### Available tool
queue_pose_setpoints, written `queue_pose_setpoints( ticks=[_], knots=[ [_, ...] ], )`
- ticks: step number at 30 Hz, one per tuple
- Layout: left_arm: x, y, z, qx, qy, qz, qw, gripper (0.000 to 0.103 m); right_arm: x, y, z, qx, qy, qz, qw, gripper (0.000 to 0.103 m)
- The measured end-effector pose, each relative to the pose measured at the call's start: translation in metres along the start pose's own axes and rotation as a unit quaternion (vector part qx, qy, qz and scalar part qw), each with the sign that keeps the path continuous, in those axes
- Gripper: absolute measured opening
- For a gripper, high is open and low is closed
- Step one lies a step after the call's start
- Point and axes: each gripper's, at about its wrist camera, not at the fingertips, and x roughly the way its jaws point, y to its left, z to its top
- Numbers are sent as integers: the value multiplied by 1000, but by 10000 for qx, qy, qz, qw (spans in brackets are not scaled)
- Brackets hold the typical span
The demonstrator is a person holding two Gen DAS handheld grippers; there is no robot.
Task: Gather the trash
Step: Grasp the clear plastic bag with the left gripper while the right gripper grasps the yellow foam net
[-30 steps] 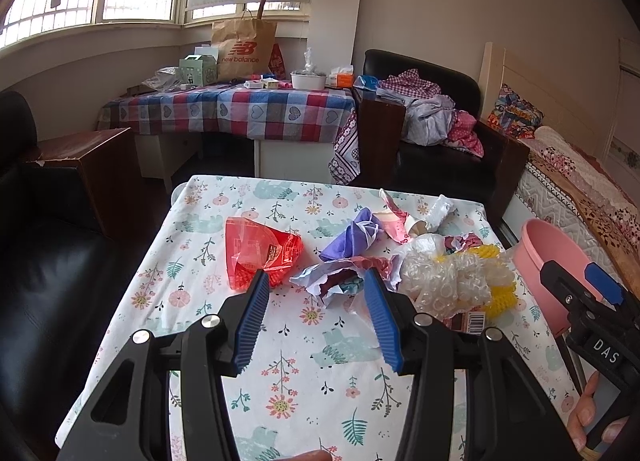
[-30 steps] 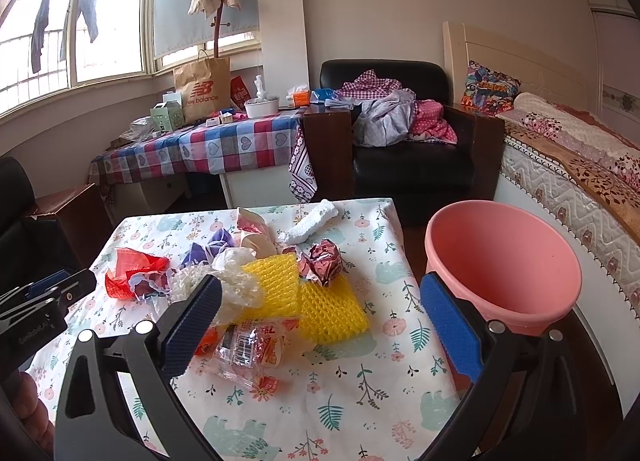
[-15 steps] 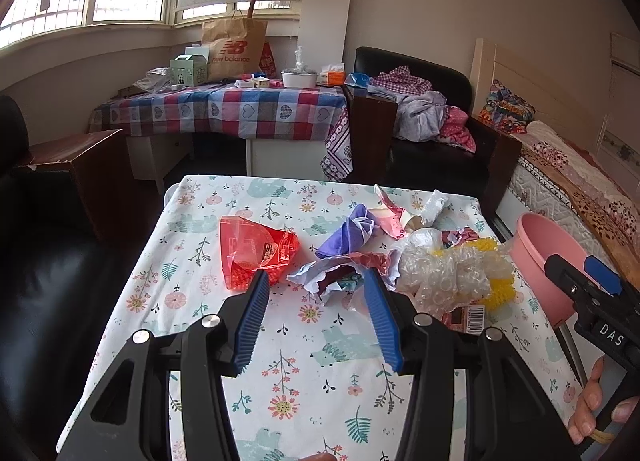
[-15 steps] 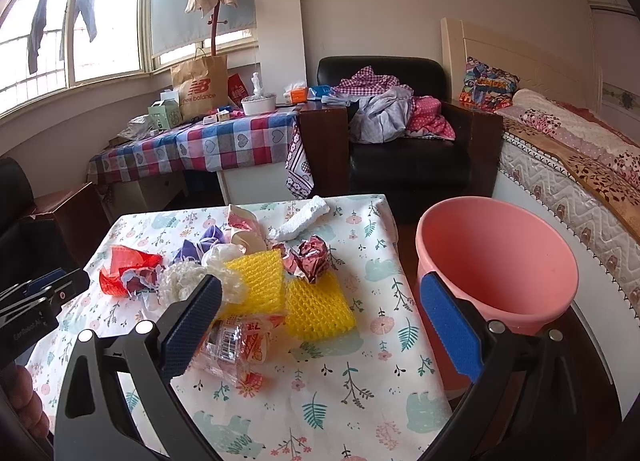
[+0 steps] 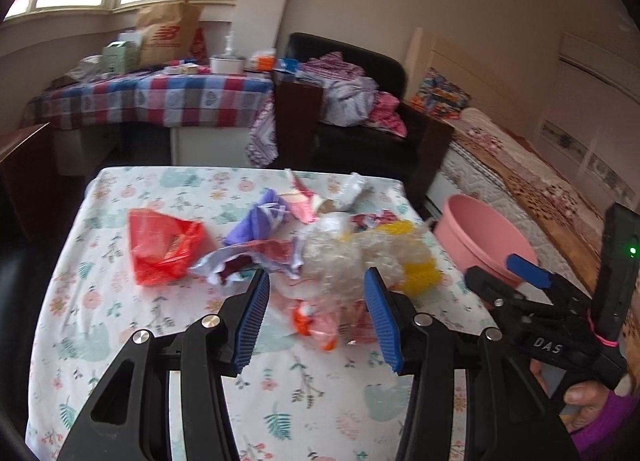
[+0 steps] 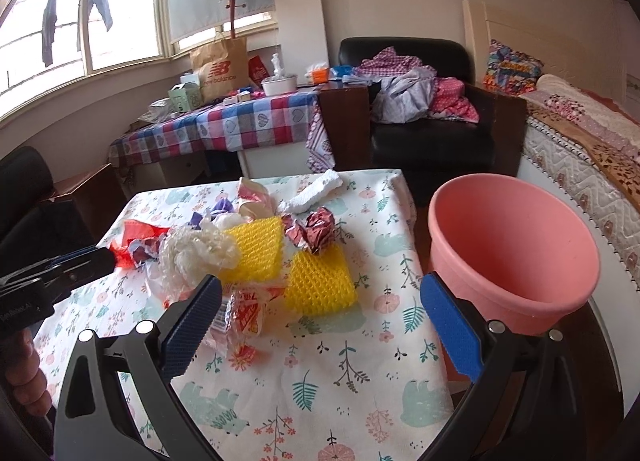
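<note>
A pile of trash lies on the floral-cloth table (image 5: pixel 120 301): a red plastic bag (image 5: pixel 162 245), a purple wrapper (image 5: pixel 260 219), a clear crinkled plastic wad (image 5: pixel 344 257), yellow foam nets (image 6: pixel 320 277), a red-white snack wrapper (image 6: pixel 246 311) and crumpled foil (image 6: pixel 320 229). A pink bucket (image 6: pixel 508 245) stands off the table's right edge. My left gripper (image 5: pixel 316 317) is open and empty, just before the clear wad and snack wrapper. My right gripper (image 6: pixel 320 325) is open wide and empty, near the yellow net.
A white paper roll (image 6: pixel 316 193) lies at the table's far edge. Behind stand a checked-cloth table (image 6: pixel 224 125) with a paper bag, a black armchair (image 6: pixel 432 133) with clothes, and a bed (image 6: pixel 592 141) at right. A black sofa (image 6: pixel 24 197) is at left.
My left gripper has moved right and forward, from facing the red bag and purple wrapper to facing the clear wad. My right gripper has moved forward slightly toward the trash.
</note>
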Motion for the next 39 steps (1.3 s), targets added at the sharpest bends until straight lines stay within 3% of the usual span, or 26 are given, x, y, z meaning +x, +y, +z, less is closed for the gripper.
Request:
queue_pose_setpoints(
  ticks=[5,10,15,17,25,27,31,33,35,37,39],
  knots=[
    [23,-27,5,459,112,-106,9988,48,3,-3,-2,2,138,361,9993,92],
    [51,-34,10,598,237,123,9979,40,6,-5,-3,-20,250,566,9981,86],
    [72,-30,11,614,491,176,9967,7,9,-5,-2,-50,325,770,9965,83],
    [76,-27,9,568,560,145,9967,0,13,-5,1,-72,365,865,9956,83],
    [60,-15,6,453,353,110,9983,0,30,1,20,-130,437,1352,9898,81],
    [53,-11,6,404,274,96,9988,0,42,3,24,-84,610,1460,9874,69],
    [43,-5,8,315,184,89,9993,0,64,2,25,149,955,1654,9815,59],
    [37,-1,9,280,156,45,9995,0,72,1,24,313,1123,1794,9769,35],
    [33,2,9,248,166,6,9996,0,75,-1,22,456,1250,1957,9716,17],
    [30,4,9,167,183,-66,9997,5,73,-1,21,502,1217,2034,9702,10],
    [27,3,10,118,162,-145,9997,25,67,-2,20,536,1156,2086,9697,10]
  ],
)
